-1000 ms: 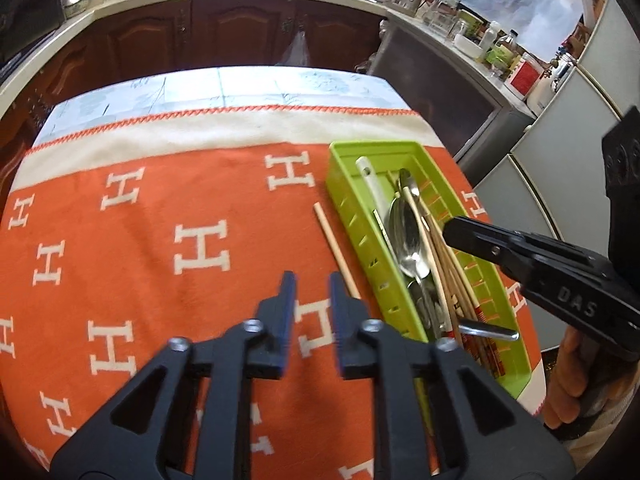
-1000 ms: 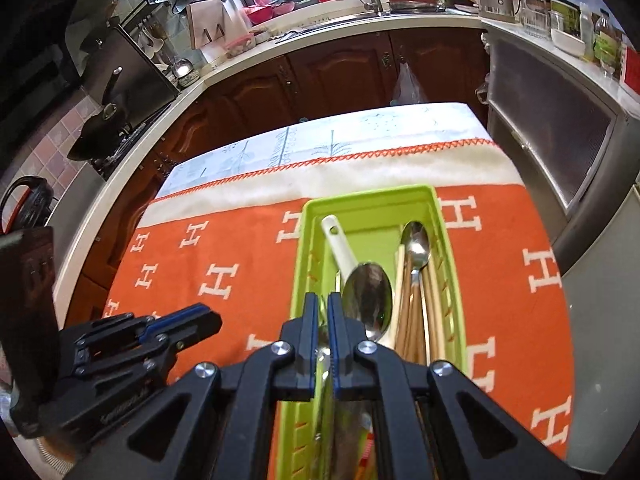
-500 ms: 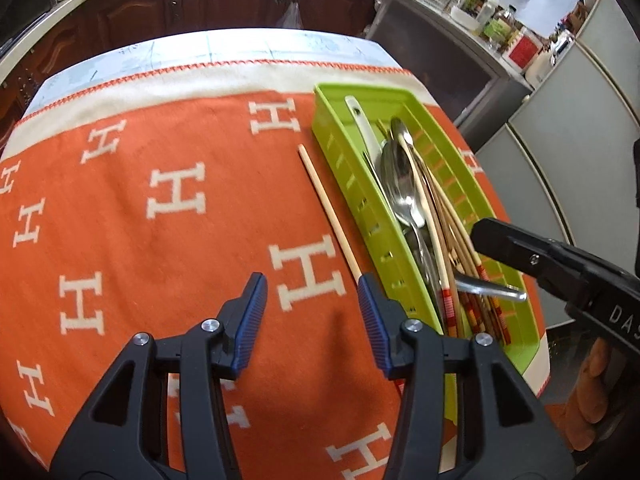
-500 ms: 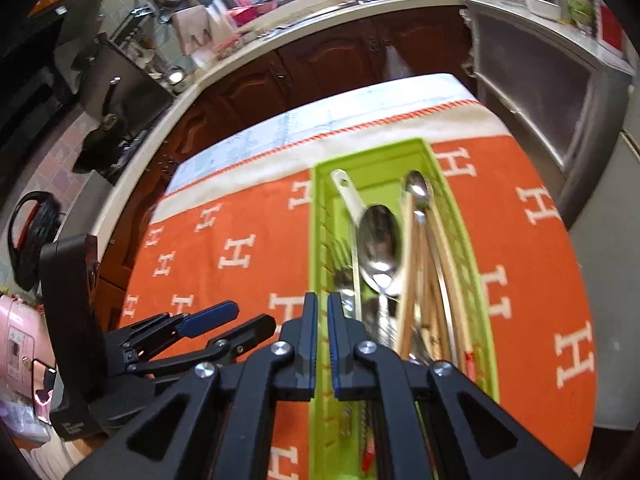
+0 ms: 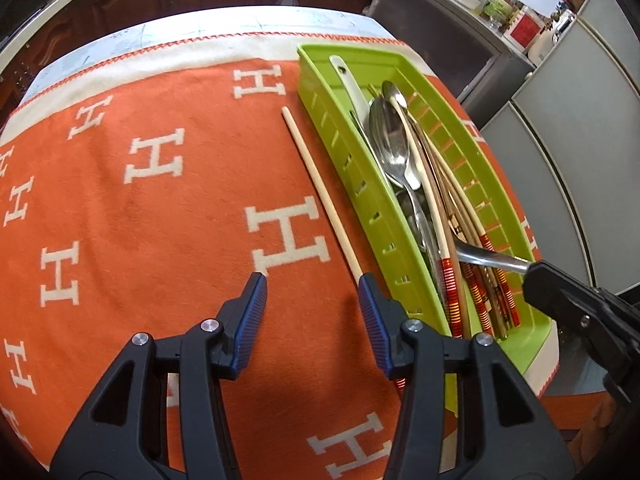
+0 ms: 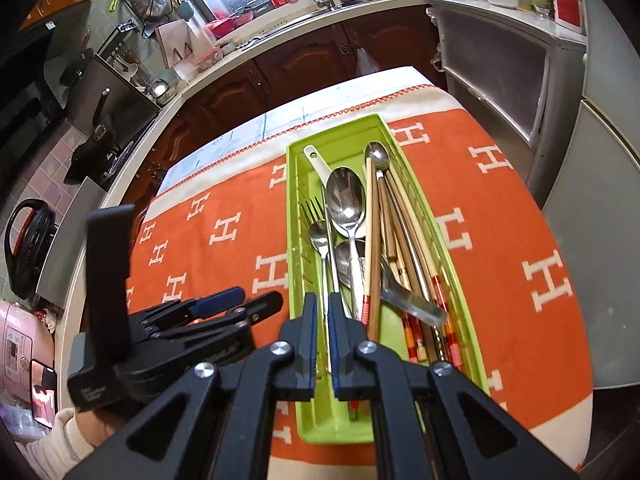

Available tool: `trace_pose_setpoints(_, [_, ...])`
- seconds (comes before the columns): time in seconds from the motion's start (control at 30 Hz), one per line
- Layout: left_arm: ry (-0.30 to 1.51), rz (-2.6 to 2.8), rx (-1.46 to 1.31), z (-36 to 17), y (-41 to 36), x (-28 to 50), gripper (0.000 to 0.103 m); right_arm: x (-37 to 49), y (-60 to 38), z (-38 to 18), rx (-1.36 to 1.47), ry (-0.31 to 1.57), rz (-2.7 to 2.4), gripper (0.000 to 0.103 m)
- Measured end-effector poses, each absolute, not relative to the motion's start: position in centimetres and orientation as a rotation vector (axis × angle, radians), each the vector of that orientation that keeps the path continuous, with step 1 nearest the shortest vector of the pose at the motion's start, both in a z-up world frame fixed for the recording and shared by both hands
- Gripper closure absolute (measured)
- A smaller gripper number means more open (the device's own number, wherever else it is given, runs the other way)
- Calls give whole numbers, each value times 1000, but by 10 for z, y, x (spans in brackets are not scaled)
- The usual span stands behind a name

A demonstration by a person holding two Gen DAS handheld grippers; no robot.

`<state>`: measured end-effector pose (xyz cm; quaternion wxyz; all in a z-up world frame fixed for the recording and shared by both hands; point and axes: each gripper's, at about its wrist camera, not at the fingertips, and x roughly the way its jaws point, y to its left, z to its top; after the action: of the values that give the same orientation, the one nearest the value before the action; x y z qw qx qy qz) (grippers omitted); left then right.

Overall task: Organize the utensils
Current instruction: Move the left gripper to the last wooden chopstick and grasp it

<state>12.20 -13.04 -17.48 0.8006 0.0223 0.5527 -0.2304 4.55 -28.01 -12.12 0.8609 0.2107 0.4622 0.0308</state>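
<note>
One pale wooden chopstick lies on the orange cloth, parallel to the green slotted tray and just left of it. My left gripper hangs open over the cloth. The chopstick's near end runs under its right finger, not between the pads. The tray holds spoons, a fork, a white spoon and several chopsticks with red-banded ends. My right gripper is shut above the tray's near end and grips nothing. Its tip shows at the right of the left wrist view.
The cloth-covered table ends just right of the tray, with grey cabinet fronts beyond. A kitchen counter and dark wooden cupboards curve round the far side. A person's hand in a white sleeve holds the left gripper.
My left gripper's jaws have spread apart, and it has sunk and moved toward the loose chopstick's near end. My right gripper, still shut, has drawn back toward the near end of the tray.
</note>
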Motion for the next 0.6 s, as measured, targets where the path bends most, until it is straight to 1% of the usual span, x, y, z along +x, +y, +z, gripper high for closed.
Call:
trace_pose_setpoints(0.2, [1177, -494, 115, -180, -147, 118, 59, 39, -291, -125, 476, 973, 50, 98])
trace_pose_setpoints(0.33, [1172, -494, 154, -182, -155, 116, 52, 37, -294, -126, 478, 968, 46, 98])
trace_pose_setpoints(0.6, [1168, -471, 191, -183, -161, 121, 51, 37, -298, -128, 491, 969, 43, 98])
